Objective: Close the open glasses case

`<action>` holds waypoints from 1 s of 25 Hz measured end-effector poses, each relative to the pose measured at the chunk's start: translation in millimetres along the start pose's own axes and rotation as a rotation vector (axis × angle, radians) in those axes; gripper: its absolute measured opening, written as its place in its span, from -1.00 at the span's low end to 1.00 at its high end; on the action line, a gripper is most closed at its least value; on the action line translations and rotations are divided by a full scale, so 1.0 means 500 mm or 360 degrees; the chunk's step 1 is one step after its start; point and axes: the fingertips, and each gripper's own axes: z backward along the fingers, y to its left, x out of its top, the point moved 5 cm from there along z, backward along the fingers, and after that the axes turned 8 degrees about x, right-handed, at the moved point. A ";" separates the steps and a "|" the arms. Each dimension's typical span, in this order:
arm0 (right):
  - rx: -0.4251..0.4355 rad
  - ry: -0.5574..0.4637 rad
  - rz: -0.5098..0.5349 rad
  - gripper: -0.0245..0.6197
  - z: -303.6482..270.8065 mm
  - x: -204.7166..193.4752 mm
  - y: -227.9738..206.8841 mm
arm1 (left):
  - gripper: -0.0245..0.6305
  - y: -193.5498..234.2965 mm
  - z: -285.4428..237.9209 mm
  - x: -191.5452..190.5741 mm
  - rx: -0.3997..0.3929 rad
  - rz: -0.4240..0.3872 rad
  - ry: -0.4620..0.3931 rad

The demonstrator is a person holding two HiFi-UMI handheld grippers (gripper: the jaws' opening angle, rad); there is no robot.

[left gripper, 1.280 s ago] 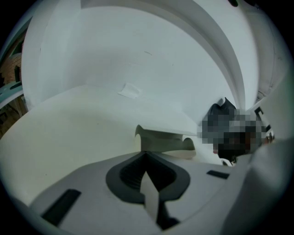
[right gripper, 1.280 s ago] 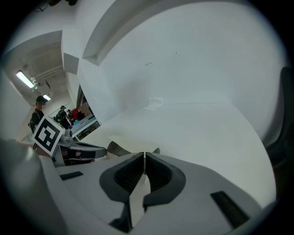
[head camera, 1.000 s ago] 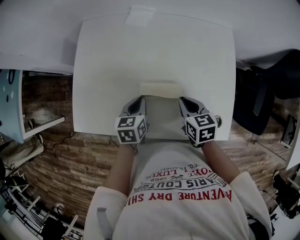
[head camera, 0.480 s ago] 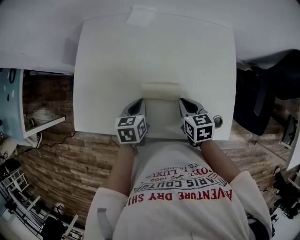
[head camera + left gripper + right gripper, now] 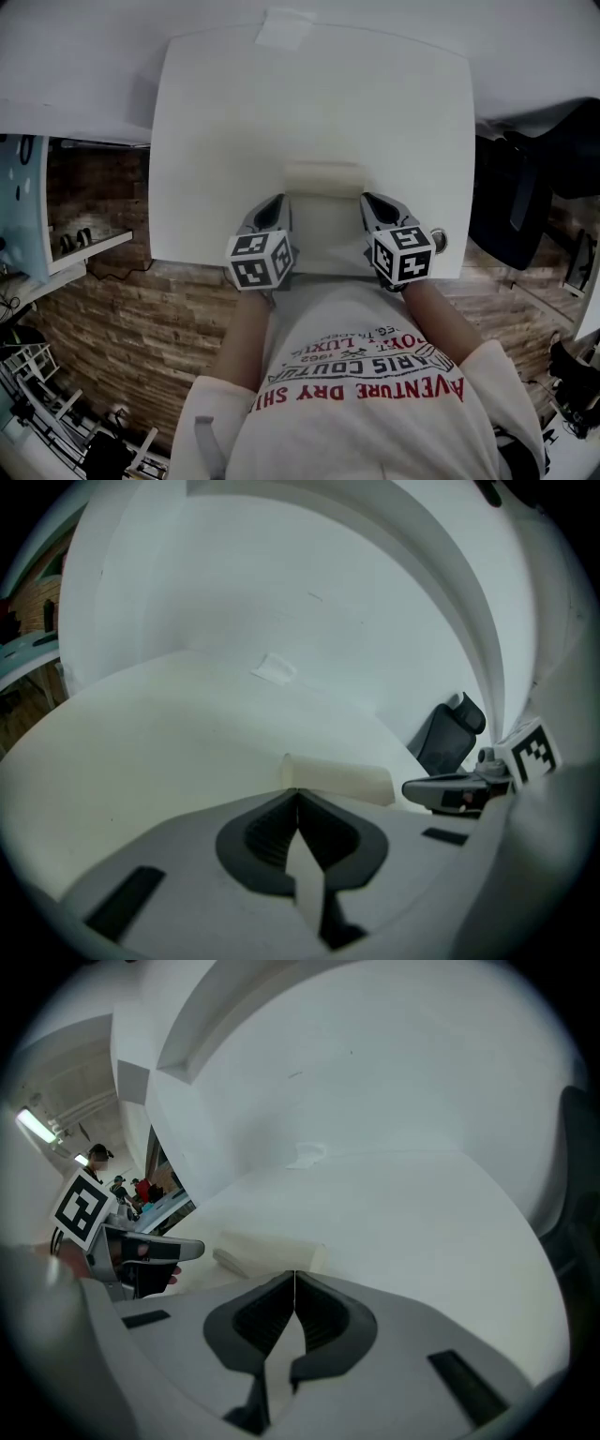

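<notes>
Left gripper (image 5: 278,202) and right gripper (image 5: 368,201) both pinched together on nothing, flanking the cream glasses case (image 5: 323,178) near the table's (image 5: 216,141) front edge; case looks open, flap seemingly flat between them, so the whole close remains.

Smooth matt white tabletop (image 5: 225,131); on it, matt cream oblong glasses case (image 5: 322,177); at its near edge, matt grey plastic left gripper (image 5: 280,200) and right gripper (image 5: 367,200).
</notes>
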 end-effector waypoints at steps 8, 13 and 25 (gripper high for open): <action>0.0019 -0.0390 0.0199 -0.89 0.066 0.115 0.041 | -0.91 -0.056 0.066 0.098 -0.0036 -0.0215 -0.0261; -0.0006 -0.0593 0.0397 -0.89 0.118 0.174 0.078 | -0.91 -0.093 0.125 0.167 -0.0068 -0.0319 -0.0464; -0.0076 -0.0718 0.0406 -0.89 0.171 0.191 0.074 | -0.91 -0.123 0.184 0.222 -0.0149 -0.0459 -0.0627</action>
